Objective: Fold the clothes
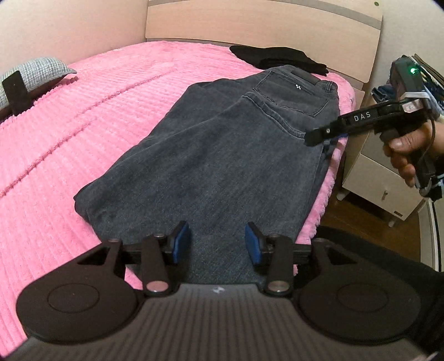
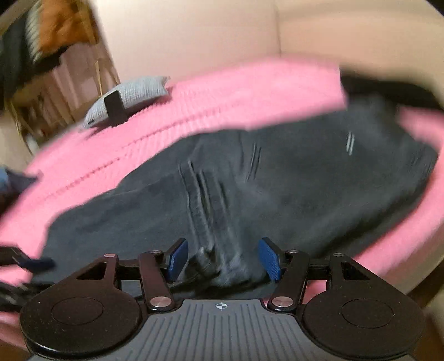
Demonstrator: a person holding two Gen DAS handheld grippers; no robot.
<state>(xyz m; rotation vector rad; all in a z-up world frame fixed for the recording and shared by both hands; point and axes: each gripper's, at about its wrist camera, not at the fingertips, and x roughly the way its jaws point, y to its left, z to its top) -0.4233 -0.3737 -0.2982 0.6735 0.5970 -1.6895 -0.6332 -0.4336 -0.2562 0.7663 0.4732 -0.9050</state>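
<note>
Dark grey jeans [image 1: 222, 155] lie folded on the pink bedspread [image 1: 83, 125], back pocket toward the headboard. In the left wrist view my left gripper [image 1: 217, 243] hovers over their near end, open, blue pads [image 1: 181, 241] apart with only denim below. A hand holds my right gripper [image 1: 315, 137] over the jeans' right edge beside the pocket. The right wrist view is blurred. There the jeans [image 2: 277, 180] fill the middle and my right gripper [image 2: 222, 259] stands open. A frayed bit of denim shows between its pads, and neither pad presses on it. The left gripper's tip [image 2: 27, 262] shows at the left edge.
A black garment [image 1: 280, 59] lies by the wooden headboard [image 1: 249, 25]. A grey pillow [image 1: 36, 72] with a dark strap sits at the far left of the bed. A white nightstand [image 1: 380, 177] stands on the wooden floor right of the bed edge.
</note>
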